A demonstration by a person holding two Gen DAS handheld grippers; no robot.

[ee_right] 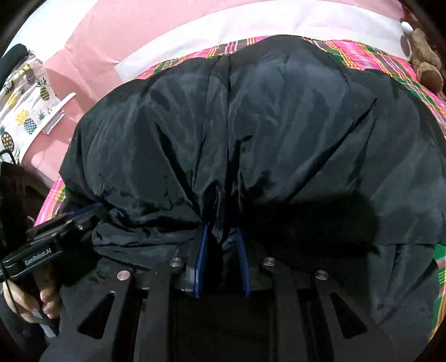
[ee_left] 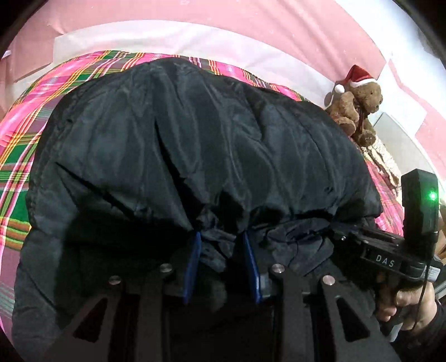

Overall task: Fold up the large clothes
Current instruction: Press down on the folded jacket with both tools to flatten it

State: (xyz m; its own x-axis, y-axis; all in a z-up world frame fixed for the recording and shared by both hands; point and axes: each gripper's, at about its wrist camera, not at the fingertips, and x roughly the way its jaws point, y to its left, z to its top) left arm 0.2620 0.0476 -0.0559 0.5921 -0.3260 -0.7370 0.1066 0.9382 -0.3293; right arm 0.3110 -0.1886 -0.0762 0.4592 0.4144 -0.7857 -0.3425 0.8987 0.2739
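While the black padded jacket [ee_left: 195, 144] is spread ahead of both tools over the plaid bedcover [ee_left: 25, 144], its near hem is gathered into each grip. Bunched cloth is clamped between the blue-lined fingers of the left gripper [ee_left: 221, 245], and a fold of the same hem is pinched in the right gripper [ee_right: 221, 236]; neither pair of jaws is seen to meet, since fabric fills the gap. A fold away from the holder seems to be the step in hand. It would be done well if both tools were raised together and carried forward at an even height, so that the hem is laid square on the far edge and the slippery shell is not dragged into creases. The grips are judged shallow, so a slow lift is advised lest the cloth slide out.

Beyond the jacket a pink wall [ee_left: 251, 25] is seen, with a pale band beneath it. To the far right of the left tool a teddy bear in a Santa hat [ee_left: 359, 103] is set at the bed's edge, near enough to be swept by a wide fold. Left of the right tool a pineapple-print cloth [ee_right: 25, 111] is hung, well clear of the work.
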